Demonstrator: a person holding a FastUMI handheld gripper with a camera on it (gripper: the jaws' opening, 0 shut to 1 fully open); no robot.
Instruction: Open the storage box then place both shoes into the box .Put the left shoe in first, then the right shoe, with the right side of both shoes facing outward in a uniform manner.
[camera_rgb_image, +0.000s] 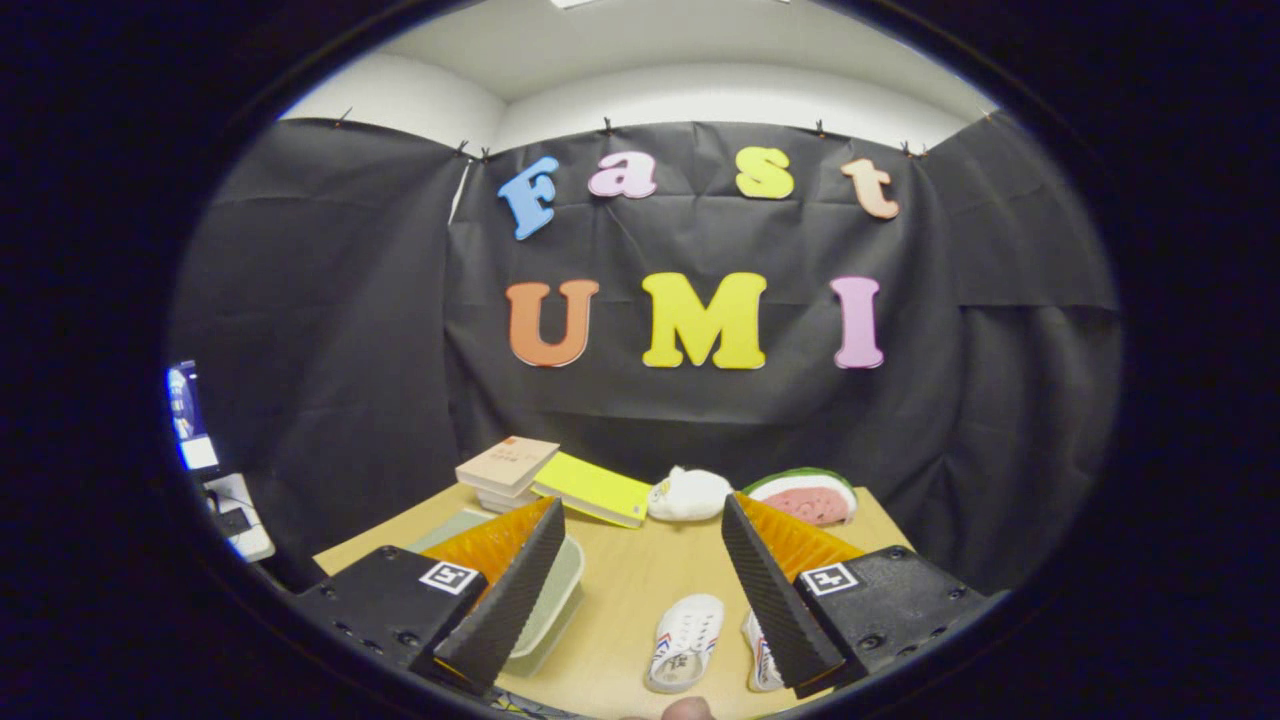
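Hovering above a pale wooden table (640, 590), the gripper (640, 570) holds its two ribbed black fingers (505, 600) spread wide apart, with nothing between them but bare tabletop and footwear lower down. Orange panels back each finger, and a square black-and-white marker sits on each black mount.

At the far edge of the table, against the black cloth wall, lie the bystanders. At about 11 o'clock from the gap between the fingers rests a small stack of books (505, 468) with a tan cover on top, and a flat yellow book (592, 488) leans off it toward 12 o'clock. Just right of that sits a white plush toy (690, 493), and at 1 o'clock a watermelon-slice toy (805, 497), green rind up, pink flesh facing forward; the right finger's tip overlaps its lower left edge. Off the table at 9 o'clock, a lit screen (188, 415) and some white equipment stand in the gloom.

A pale green storage box (555, 600) lies at 8 o'clock, mostly hidden behind the left finger; whether its lid is on cannot be told. Near 6 o'clock, a white shoe (685, 642) with red and blue side stripes rests sole down, its opening toward the camera. A second shoe (762, 655), similarly striped, lies just beside it at 5 o'clock, largely covered by the right finger. Both shoes sit on the table outside the box.
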